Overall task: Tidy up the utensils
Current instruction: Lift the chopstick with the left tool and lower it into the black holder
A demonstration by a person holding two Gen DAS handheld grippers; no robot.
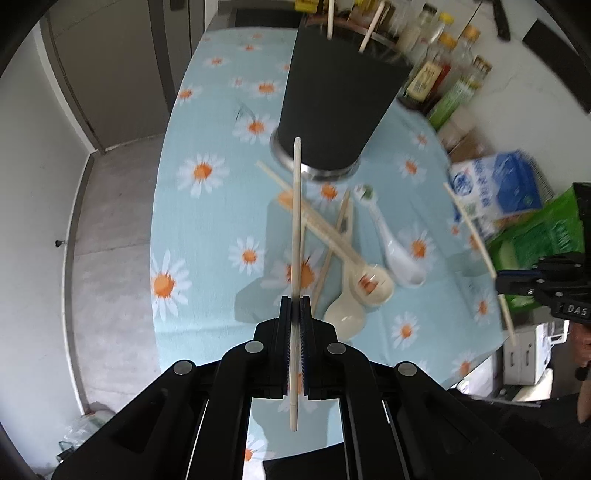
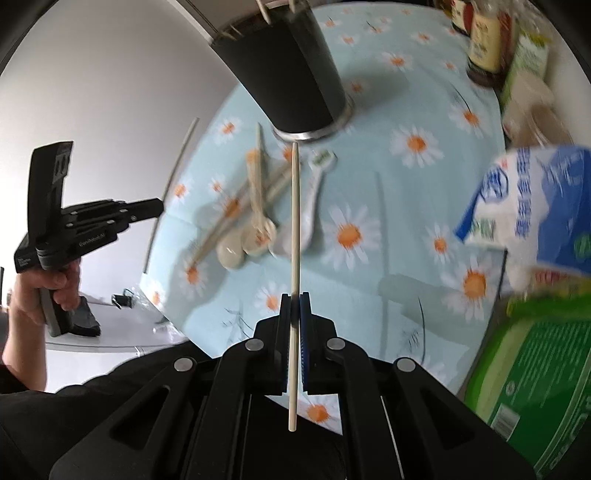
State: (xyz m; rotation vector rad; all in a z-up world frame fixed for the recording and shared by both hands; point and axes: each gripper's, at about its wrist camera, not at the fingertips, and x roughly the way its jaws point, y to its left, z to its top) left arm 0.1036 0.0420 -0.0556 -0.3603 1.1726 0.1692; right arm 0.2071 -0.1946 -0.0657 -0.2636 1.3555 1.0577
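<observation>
Black and tapering, the cup [image 1: 332,107] stands upright on the tabletop [image 1: 207,229], which is covered in a pale blue cloth printed with daisies, and two wooden sticks [image 1: 330,18] already poke out of its rim. The left tool [image 1: 295,301] is clenched on a chopstick [image 1: 296,221] that runs straight out between its pads, its far tip showing in front of the cup's metal base. The right tool [image 2: 294,297] is likewise clenched on another chopstick [image 2: 294,221], whose tip also points toward the cup's base; in the left wrist view this same tool [image 1: 517,282] shows off to the right of the cup, clear of the tabletop. Just in front of the cup lies a loose heap: a cream spoon [image 1: 345,314], a second cream spoon [image 1: 369,284] crossing it, a white spoon [image 1: 397,254] with a green mark on its handle, and a few more chopsticks [image 1: 327,266] tangled among them. To the right of the cup sit a blue and white carton [image 1: 495,184] and a green pack [image 1: 539,236], and behind it a row of bottles [image 1: 436,74]. A hand [image 2: 48,284] grips the handle of the left tool in the right wrist view.
</observation>
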